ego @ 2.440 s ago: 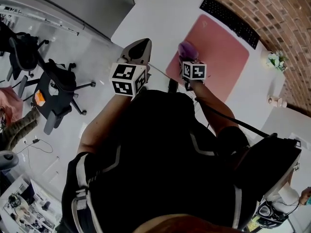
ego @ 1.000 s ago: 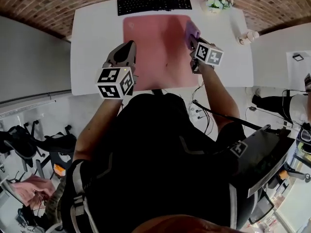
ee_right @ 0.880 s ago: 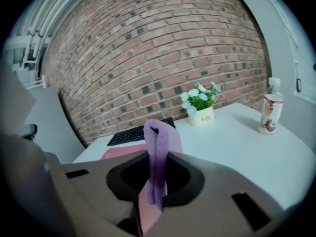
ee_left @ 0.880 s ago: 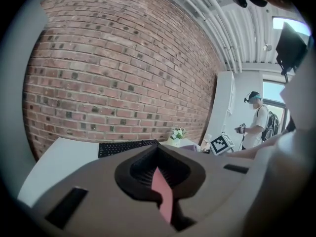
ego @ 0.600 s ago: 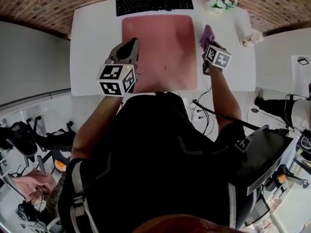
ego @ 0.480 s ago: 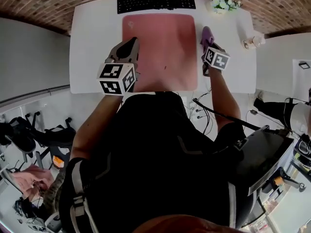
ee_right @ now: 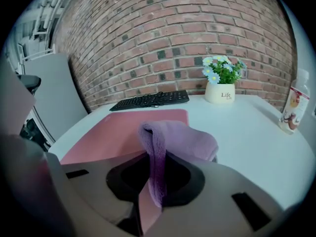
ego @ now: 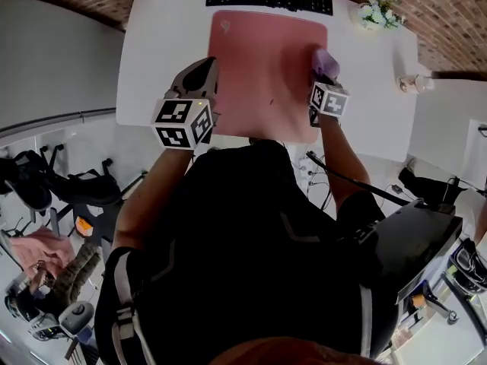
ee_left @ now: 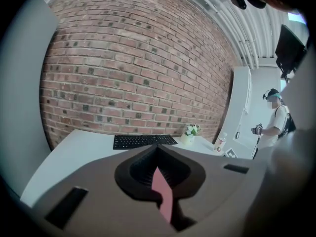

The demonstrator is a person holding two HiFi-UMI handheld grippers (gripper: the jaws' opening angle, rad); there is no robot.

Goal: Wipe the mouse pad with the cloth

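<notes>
Your right gripper view gives you one readable word: "Life", printed on the white flower pot (ee_right: 220, 93), with a smaller line beneath it too small to read. The bottle (ee_right: 292, 107) label and the mouse pad (ego: 262, 67) corner logo are illegible.

left gripper view barely shows the mouse pad (ee_left: 161, 196), just a pink sliver past the body of the left gripper (ee_left: 158, 152). right gripper view is the same deal, the right gripper (ee_right: 156, 157) covers the pad's near end. bottle (ee_right: 292, 107) label is too blurry to read. in the head view the person (ego: 251, 234) blocks the near edge of the table (ego: 156, 59)
</notes>
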